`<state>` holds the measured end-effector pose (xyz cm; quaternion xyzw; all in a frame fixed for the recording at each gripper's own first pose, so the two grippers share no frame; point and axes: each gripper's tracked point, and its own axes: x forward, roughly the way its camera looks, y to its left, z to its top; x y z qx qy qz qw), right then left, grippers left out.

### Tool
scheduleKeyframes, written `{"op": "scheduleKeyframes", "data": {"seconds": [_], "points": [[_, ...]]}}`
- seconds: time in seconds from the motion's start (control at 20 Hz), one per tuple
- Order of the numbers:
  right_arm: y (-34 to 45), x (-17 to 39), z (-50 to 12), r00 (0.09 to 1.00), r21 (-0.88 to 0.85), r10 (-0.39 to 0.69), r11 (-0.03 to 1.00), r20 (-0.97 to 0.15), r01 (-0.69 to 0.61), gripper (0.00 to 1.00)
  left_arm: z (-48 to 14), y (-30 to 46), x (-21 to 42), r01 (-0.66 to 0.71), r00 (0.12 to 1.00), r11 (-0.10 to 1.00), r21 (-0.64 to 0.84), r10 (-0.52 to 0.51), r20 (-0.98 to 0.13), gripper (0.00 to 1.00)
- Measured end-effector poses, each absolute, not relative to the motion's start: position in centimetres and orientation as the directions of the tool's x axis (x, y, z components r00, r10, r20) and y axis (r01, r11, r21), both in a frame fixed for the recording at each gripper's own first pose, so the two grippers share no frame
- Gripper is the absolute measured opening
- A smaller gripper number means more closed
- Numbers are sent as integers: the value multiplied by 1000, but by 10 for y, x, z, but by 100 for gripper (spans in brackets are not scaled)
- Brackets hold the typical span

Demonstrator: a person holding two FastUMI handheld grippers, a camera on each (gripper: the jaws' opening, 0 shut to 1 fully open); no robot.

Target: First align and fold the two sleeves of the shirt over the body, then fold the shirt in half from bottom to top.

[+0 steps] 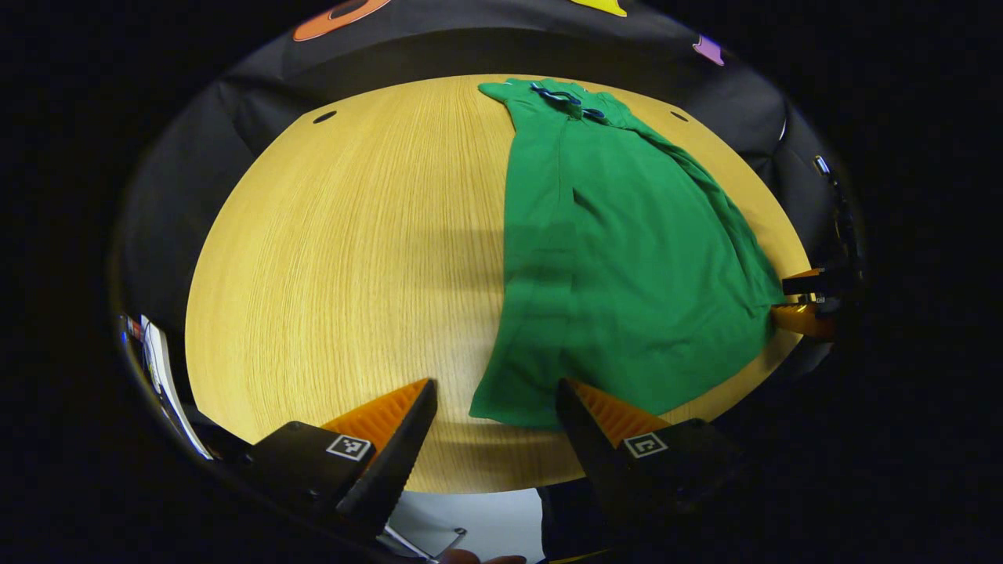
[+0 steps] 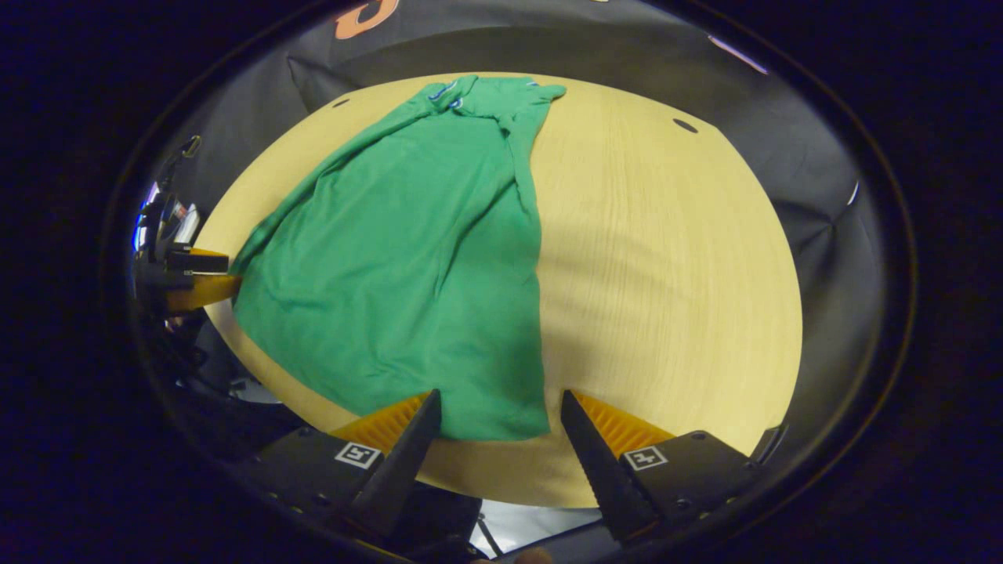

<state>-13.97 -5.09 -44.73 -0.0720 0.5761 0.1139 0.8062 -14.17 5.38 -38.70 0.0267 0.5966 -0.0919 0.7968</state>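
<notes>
A green shirt [image 1: 627, 258] lies flat and narrow on the round wooden table [image 1: 337, 258], collar far, hem near, with a lengthwise fold line down the body. My left gripper [image 1: 495, 388] is open, its fingers on either side of the hem's near left corner. In the right gripper view the shirt [image 2: 407, 258] spreads left of centre, and my right gripper [image 2: 500, 395] is open around the hem's near right corner. Each view also catches the other gripper at the hem's opposite side: the right gripper [image 1: 783, 298] and the left gripper [image 2: 231, 272].
The table's front edge [image 1: 486, 486] curves just under the fingers, with pale floor beyond it. Small dark holes [image 1: 324, 117] mark the tabletop near the back. A white flat object [image 1: 161, 368] stands off the table's left side. Bare wood [image 2: 666, 274] lies right of the shirt.
</notes>
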Motion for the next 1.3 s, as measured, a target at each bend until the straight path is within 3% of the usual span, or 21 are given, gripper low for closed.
{"op": "scheduleKeyframes", "data": {"seconds": [0.15, 0.2, 0.3, 0.35, 0.4, 0.55, 0.6, 0.7, 0.75, 1.3], "points": [[-50, -141, -449, 289, 15, 93, 966, -953, -260, 97, -388, 52, -140, 169, 253, 984, -63, -105, -962, 100], [-49, -142, -449, 281, 19, 94, 966, -955, -257, 92, -388, 51, -141, 162, 244, 985, -63, -102, -964, 97], [-46, -144, -447, 270, 26, 97, 967, -958, -255, 65, -387, 46, -140, 158, 225, 985, -67, -102, -969, 93], [-45, -145, -448, 259, 32, 100, 967, -961, -254, 60, -387, 44, -141, 165, 218, 984, -70, -106, -970, 82], [-43, -147, -447, 254, 47, 114, 966, -960, -256, 39, -388, 42, -141, 174, 213, 982, -75, -112, -971, 72], [-37, -146, -447, 241, 63, 127, 964, -962, -259, 10, -390, 34, -139, 196, 195, 974, -111, -150, -969, 38], [-37, -147, -448, 237, 59, 124, 963, -964, -261, 7, -391, 34, -138, 197, 201, 973, -118, -158, -967, 11], [-33, -147, -447, 242, 59, 122, 966, -963, -253, 7, -389, 30, -140, 186, 206, 971, -149, -187, -961, 7], [-34, -146, -449, 238, 60, 123, 965, -963, -257, 0, -388, 28, -144, 175, 194, 970, -170, -203, -960, 6], [-43, -130, -408, 301, 85, 154, 969, -941, -232, 0, -328, -1, -123, 180, 191, 933, -310, -342, -920, 4]]}}
